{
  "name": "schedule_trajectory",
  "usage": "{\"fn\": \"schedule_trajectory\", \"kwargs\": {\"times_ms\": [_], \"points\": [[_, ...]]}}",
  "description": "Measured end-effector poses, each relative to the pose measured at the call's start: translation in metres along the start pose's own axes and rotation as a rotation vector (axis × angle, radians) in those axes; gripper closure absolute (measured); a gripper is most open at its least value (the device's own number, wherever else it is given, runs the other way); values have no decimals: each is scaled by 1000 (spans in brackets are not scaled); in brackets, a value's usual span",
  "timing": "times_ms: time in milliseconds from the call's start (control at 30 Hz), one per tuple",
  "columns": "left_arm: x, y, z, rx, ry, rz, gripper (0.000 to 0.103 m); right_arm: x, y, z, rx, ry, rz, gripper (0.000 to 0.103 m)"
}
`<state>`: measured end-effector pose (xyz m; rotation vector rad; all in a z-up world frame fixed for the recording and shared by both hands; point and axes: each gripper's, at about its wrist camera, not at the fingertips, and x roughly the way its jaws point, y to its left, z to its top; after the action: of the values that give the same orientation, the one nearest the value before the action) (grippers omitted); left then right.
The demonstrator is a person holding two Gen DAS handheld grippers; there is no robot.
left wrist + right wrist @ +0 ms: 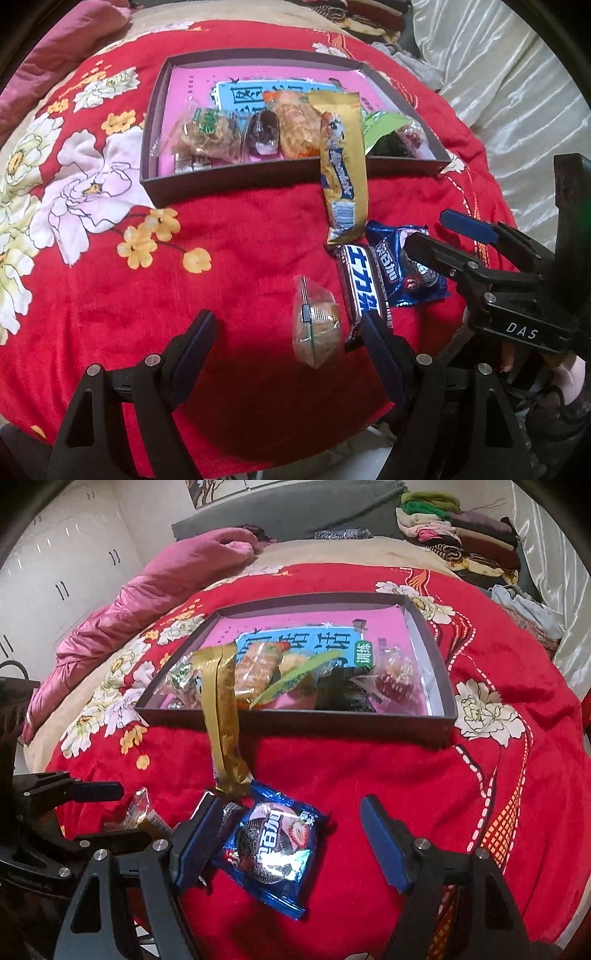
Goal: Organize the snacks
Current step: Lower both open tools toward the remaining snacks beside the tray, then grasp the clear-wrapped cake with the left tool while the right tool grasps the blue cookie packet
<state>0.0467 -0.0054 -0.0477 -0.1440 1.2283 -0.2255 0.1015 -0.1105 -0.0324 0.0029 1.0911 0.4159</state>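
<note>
In the left wrist view, the left gripper (288,350) hangs over a red plush blanket with large flowers (110,258), and its jaws stand apart with nothing pressed between them. A small clear-wrapped brown snack (316,326) lies on the blanket between the two fingers, nearer to the right one. Just beside it is a dark chocolate bar with white letters (364,291), and next to that a blue cookie packet (404,273). A long golden wafer bar (343,173) leans over the front wall of a shallow dark cardboard box (236,182), which already holds several wrapped snacks on a pink book. The right gripper (436,229) shows at the right side. In the right wrist view, the right gripper (291,834) is also released, its fingers wide around the blue cookie packet (273,849) without touching it. The golden wafer bar (221,716) rests on the box (295,720) edge behind.
</note>
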Motion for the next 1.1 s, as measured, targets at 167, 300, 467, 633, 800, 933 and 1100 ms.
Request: {"fn": "schedule_trajectory", "kwargs": {"times_ms": [167,300,467,633,800,933,1100], "points": [[6,-2,-1,-3,7,0,23,10,3,-4,-7,42,-19,27],[10,-3,-1,-6,8,-1,23,17,10,-7,-38,63,-36,27],[13,-2,-1,-10,7,-7,24,24,16,-10,-71,82,-59,30],[18,-4,-1,-6,12,-11,38,29,18,-12,-85,96,-55,44],[24,-11,-1,7,23,-21,57,27,18,-12,-88,90,-41,49],[28,-14,-2,14,31,-47,71,21,14,-9,-74,70,-30,52],[31,-16,-1,11,29,-78,78,11,3,-6,-23,36,-18,52]]}}
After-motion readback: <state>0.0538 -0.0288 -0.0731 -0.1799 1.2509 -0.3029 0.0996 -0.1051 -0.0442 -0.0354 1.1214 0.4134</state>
